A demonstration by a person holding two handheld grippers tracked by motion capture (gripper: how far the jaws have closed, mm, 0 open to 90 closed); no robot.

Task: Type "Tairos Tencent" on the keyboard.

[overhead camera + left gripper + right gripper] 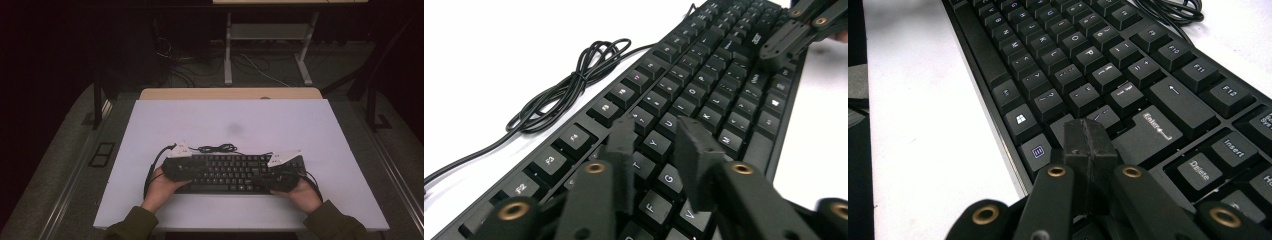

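A black keyboard [230, 172] lies across the near part of the white table [235, 120], its coiled cable [217, 148] behind it. My left gripper [196, 170] hovers over the keyboard's left half. In the left gripper view its jaws [656, 132] stand apart above the T, Y and G keys of the keyboard [704, 85], with nothing clamped between them. My right gripper [266, 175] is over the right end. In the right gripper view its jaws [1089, 134] are pressed together just above the keys [1083, 60], near the Enter key [1153, 130].
The coiled cable [569, 85] lies on the white surface beyond the function-key row. A wooden desk edge [230, 93] borders the table's far side. A metal frame [227, 50] and loose cables stand on the dark floor behind. White table surface lies beyond the keyboard.
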